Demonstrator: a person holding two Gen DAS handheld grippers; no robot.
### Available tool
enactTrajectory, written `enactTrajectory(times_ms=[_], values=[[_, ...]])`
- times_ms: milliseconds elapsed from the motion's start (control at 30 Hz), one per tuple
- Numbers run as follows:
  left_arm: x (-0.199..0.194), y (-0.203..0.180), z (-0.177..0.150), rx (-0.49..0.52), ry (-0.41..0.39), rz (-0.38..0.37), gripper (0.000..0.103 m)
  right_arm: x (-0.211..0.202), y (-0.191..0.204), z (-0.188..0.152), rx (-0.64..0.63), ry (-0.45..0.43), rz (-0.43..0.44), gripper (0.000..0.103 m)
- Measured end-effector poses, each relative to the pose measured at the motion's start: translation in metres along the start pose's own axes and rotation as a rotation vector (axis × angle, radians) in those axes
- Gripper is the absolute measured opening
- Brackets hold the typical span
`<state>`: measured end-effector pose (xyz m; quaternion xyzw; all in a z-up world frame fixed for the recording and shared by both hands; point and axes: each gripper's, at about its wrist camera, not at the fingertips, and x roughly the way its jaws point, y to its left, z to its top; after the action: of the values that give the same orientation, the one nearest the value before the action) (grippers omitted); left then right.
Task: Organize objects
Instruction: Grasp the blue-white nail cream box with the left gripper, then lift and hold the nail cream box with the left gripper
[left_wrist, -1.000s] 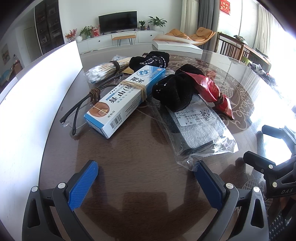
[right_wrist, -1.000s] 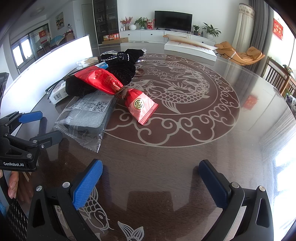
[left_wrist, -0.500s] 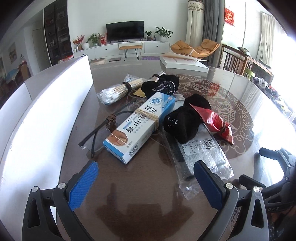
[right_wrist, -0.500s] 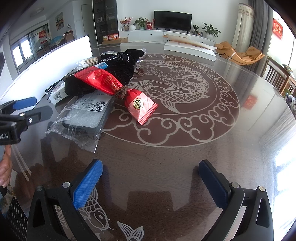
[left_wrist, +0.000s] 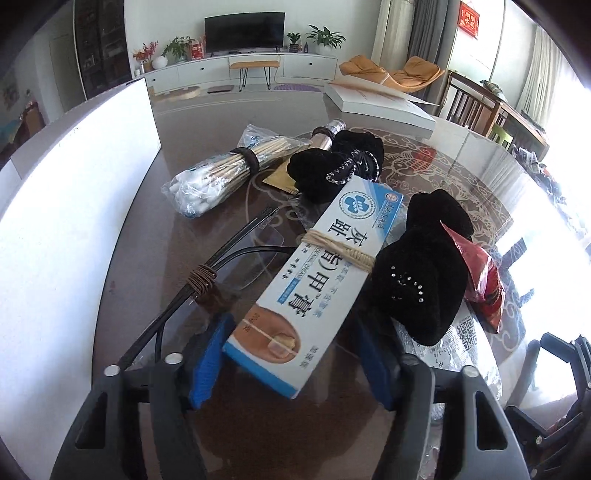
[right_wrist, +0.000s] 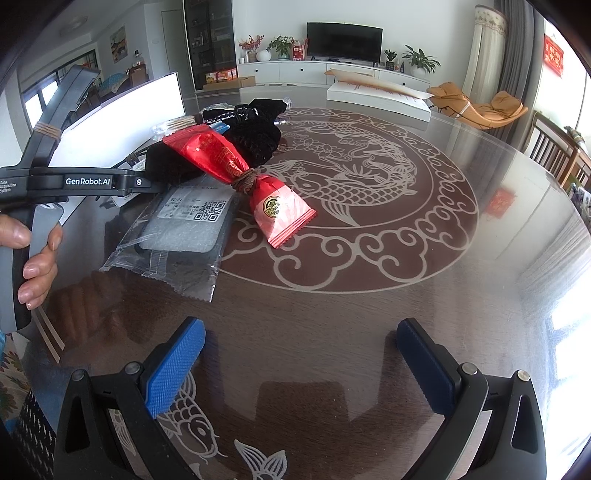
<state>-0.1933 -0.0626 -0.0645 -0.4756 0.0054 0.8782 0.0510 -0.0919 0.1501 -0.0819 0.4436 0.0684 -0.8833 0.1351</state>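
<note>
1. Since a second ago your left gripper (left_wrist: 291, 363) has pushed forward into the pile, and its jaws have just been closing: the near end of the ointment box (left_wrist: 314, 291) now sits between the blue pads. The left pad looks to be touching the box's corner; I cannot tell whether the right pad presses on it, so I cannot say it is gripped.
2. Your right gripper (right_wrist: 299, 363) has not shifted. Its jaws stand wide apart over bare table (right_wrist: 369, 314) and hold nothing.
3. Count of things in the pile: one ointment box, two black velvet pouches (left_wrist: 421, 280), one bundle of cotton swabs (left_wrist: 218, 173), one pair of glasses (left_wrist: 236, 254), one red snack packet (right_wrist: 236, 162), and one grey item in a clear bag (right_wrist: 184, 229).
4. The ointment box is long, white and blue, printed with large Chinese characters and a picture of a toenail at the near end. A tan elastic band wraps its middle.
5. The box lies at a slant, its far end propped on one pouch and its right side against the other, with the glasses just to its left.
6. The swabs and the glasses each carry a dark band; the red packet is cinched in the middle by a brown one.
7. From the right wrist view, your left hand (right_wrist: 33, 254) grips the handle of the left tool.
</note>
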Motion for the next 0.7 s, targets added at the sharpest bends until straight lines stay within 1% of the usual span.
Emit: enactTrajectory(times_ms=[33,133,233,300,333,367,400,433,467,533,600,700], values=[[-0.003,-0.002,-0.003,0.008,-0.001,0.000,0.049,0.000,0.000,0.000,0.001,-0.001,0.001,0.103],[-0.019,-0.013,-0.026,0.019,0.011,0.023,0.042,0.000,0.000,0.000,0.005,-0.003,0.005,0.103],[-0.043,-0.023,-0.063,-0.006,0.020,0.053,0.042,0.000,-0.001,0.000,0.010,-0.005,0.006,0.103],[-0.058,-0.028,-0.086,-0.015,0.014,0.047,0.043,0.000,-0.001,0.000,0.009,-0.005,0.005,0.103],[-0.063,-0.029,-0.092,-0.017,0.012,0.037,0.047,0.000,0.000,0.000,0.008,-0.004,0.004,0.103],[-0.066,-0.029,-0.097,-0.018,0.014,0.025,0.056,0.000,0.000,0.000,0.007,-0.003,0.003,0.103],[-0.067,-0.029,-0.099,-0.017,0.012,0.013,0.064,0.001,0.000,0.000,0.005,-0.002,0.000,0.103],[-0.068,-0.029,-0.098,-0.011,0.004,0.008,0.077,0.001,0.000,0.000,0.003,-0.001,-0.003,0.103],[-0.067,-0.029,-0.096,-0.004,-0.007,0.013,0.079,0.001,0.000,0.000,0.000,0.001,-0.006,0.103],[-0.059,-0.025,-0.086,-0.007,-0.007,0.029,0.079,0.001,0.001,0.000,-0.002,0.003,-0.012,0.103],[-0.047,-0.017,-0.074,-0.047,0.009,0.015,0.079,0.002,0.000,0.000,0.000,0.004,-0.016,0.103],[-0.039,-0.011,-0.062,-0.080,-0.006,0.042,0.080,0.002,0.000,0.000,0.002,0.004,-0.017,0.103]])
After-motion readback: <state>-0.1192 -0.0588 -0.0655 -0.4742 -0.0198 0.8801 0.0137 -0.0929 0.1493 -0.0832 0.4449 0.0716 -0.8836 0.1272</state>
